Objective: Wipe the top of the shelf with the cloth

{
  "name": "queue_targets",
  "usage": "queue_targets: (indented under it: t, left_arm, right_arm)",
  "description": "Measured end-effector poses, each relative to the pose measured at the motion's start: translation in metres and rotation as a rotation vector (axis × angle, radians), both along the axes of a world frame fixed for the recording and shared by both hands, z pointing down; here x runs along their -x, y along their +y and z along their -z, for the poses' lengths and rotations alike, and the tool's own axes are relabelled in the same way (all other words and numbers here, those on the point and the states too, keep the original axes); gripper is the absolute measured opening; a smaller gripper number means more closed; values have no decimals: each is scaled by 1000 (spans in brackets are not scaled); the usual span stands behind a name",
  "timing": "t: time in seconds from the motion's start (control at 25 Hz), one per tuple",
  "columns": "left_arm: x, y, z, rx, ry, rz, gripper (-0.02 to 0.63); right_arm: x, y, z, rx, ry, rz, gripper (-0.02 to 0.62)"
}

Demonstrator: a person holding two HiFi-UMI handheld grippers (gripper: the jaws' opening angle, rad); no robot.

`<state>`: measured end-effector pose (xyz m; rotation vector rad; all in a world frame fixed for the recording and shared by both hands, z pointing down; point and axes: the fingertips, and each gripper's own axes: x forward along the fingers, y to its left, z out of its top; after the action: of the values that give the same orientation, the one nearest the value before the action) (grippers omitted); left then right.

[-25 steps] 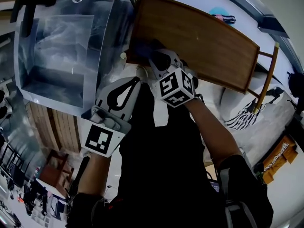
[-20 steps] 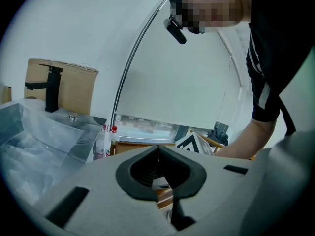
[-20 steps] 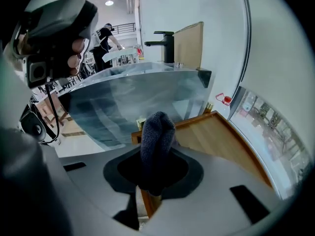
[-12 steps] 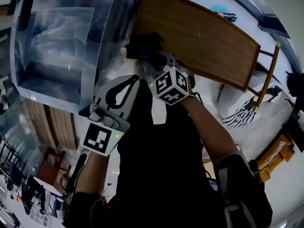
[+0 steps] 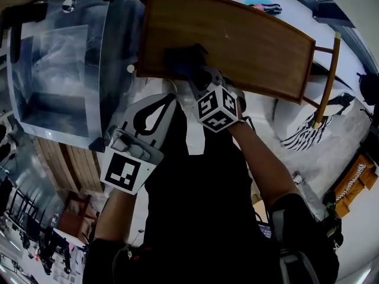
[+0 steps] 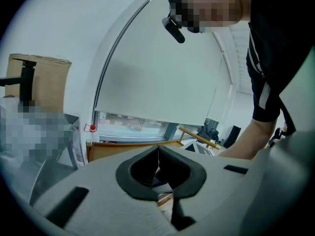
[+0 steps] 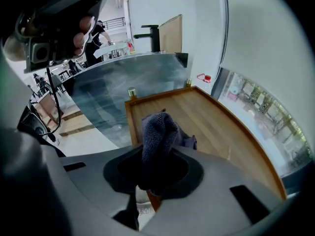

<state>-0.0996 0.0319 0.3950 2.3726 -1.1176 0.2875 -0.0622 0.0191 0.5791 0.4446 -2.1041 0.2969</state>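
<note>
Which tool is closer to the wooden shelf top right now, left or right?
Right. The right tool holds the cloth on the shelf top by its near edge. The left tool hangs short of that edge, shut on nothing, off the wood.

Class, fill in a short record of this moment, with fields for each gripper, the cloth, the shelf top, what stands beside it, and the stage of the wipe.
Right gripper: shut on the cloth, at the near left corner of the shelf top
Cloth: dark, knitted, bunched; one end in the jaws, the rest on the wood
Shelf top: brown wood with a raised rim
Left gripper: shut, nothing between its jaws, off the shelf near the person's body
Beside shelf: glass surface on its left
Stage: cloth on the wood, with most of the top beyond it
</note>
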Motion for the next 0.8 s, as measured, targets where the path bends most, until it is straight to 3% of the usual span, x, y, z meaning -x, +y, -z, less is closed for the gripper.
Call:
queue_targets:
  t: [0.8]
  left_arm:
    - [-127, -12, 5, -13, -9, -183, 20]
  right_arm:
    - [-145, -6, 0, -6, 23, -198, 69]
